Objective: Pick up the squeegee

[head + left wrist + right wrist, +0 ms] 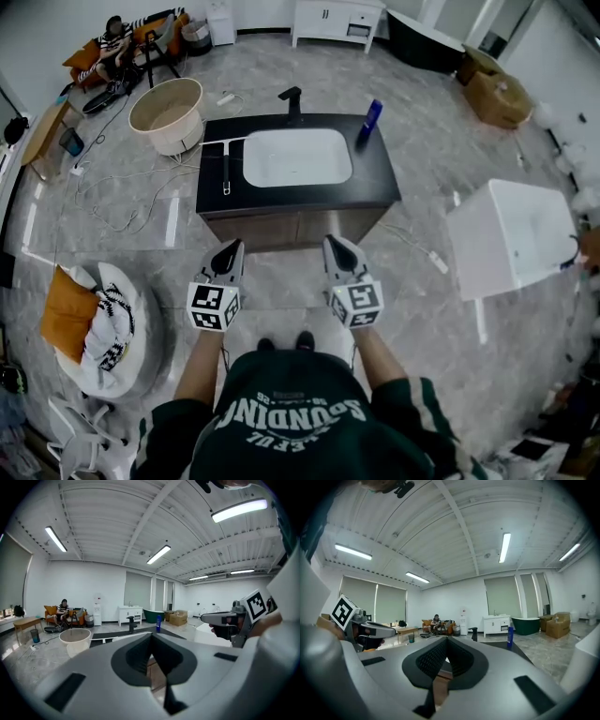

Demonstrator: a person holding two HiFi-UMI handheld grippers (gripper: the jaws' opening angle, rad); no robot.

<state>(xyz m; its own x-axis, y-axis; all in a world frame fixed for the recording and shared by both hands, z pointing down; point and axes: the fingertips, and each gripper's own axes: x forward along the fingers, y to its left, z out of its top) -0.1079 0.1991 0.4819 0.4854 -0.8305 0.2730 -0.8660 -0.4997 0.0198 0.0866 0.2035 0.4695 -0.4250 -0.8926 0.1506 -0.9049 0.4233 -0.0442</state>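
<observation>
Currently both grippers are hovering in front of the vanity [375, 183], neither touching anything. The left gripper [231, 253] is sitting with its jaws pressed together and nothing between them (its own view is showing the pads meeting at the tip). The right gripper [337, 249] is looking the same: jaws closed together, empty. Both are pointing toward 12 o'clock, side by side, short of the vanity's front edge.

The squeegee [225, 161] is lying flat on the black countertop at 9 o'clock of the white basin [298, 157]. Its blade end is facing 12 o'clock and its handle is running toward 6 o'clock. It is lying just beside the basin rim (whether the blade tip is touching the rim is not clear). From the left gripper it is sitting at roughly 12 o'clock, well apart.

A black faucet [292, 98] is standing at 12 o'clock of the basin. A blue bottle [372, 116] is standing at about 2 o'clock, near the counter's back corner. A round beige tub [167, 114] is sitting on the floor at 10 o'clock of the vanity.
</observation>
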